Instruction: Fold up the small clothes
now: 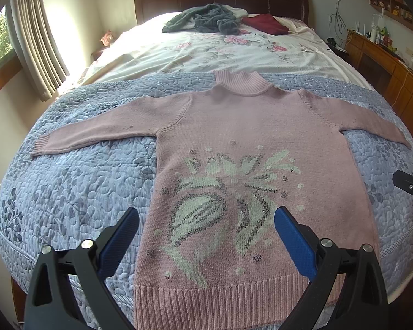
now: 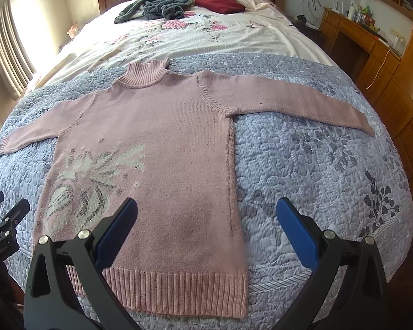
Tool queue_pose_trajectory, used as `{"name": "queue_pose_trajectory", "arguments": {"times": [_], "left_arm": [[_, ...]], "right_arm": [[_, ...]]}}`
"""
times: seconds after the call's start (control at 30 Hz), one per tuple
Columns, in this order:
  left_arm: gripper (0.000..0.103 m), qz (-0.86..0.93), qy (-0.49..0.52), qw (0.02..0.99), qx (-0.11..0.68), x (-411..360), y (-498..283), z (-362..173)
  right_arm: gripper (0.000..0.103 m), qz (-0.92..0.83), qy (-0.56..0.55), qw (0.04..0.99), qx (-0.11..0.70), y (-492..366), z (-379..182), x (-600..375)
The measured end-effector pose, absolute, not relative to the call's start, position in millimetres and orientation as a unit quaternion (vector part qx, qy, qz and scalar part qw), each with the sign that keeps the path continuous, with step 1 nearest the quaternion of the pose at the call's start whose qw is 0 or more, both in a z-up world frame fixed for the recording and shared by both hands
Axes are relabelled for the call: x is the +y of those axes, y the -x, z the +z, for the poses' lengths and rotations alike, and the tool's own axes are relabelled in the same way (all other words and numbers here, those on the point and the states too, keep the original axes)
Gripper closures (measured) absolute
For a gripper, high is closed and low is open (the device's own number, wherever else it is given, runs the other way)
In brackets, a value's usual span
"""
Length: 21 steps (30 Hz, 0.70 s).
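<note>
A pink knitted sweater [image 1: 247, 137] [image 2: 157, 143] with a white leaf pattern lies flat and face up on the blue quilt [image 1: 77, 181] [image 2: 316, 170], both sleeves spread sideways and the turtleneck collar pointing to the headboard. My left gripper [image 1: 206, 214] hovers open above the lower front of the sweater near its ribbed hem. My right gripper [image 2: 206, 206] is open above the hem's right corner, nothing between its fingers. Each gripper's edge shows in the other's view, the right one as a dark tip [image 1: 411, 185] and the left one low at the side [image 2: 2, 220].
Behind the quilt lies a white floral bedsheet [image 1: 220, 52] with a grey fleece garment [image 1: 206, 20] and a dark red garment [image 1: 267, 23] near the brown headboard. A wooden desk [image 1: 382, 57] stands on the right, curtains and a window on the left.
</note>
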<state>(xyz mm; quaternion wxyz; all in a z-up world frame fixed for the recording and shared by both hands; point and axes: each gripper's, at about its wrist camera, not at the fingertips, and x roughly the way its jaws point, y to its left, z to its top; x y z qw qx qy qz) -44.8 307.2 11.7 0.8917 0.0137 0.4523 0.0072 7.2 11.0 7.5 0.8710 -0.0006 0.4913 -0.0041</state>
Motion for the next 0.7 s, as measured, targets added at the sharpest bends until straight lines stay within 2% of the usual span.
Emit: {"name": "queue_pose_trajectory", "arguments": {"times": [0.37,0.7], "left_arm": [[0.004,-0.01,0.004,0.885,0.465,304,24,-2],[0.004,-0.023,-0.01,0.89,0.455,234,-87,-4]], "right_arm": [[0.003,-0.007,-0.015,0.869,0.494,-29,6,-15],[0.003,-0.148,-0.087,0.843,0.51,-143,-15,-243]]}}
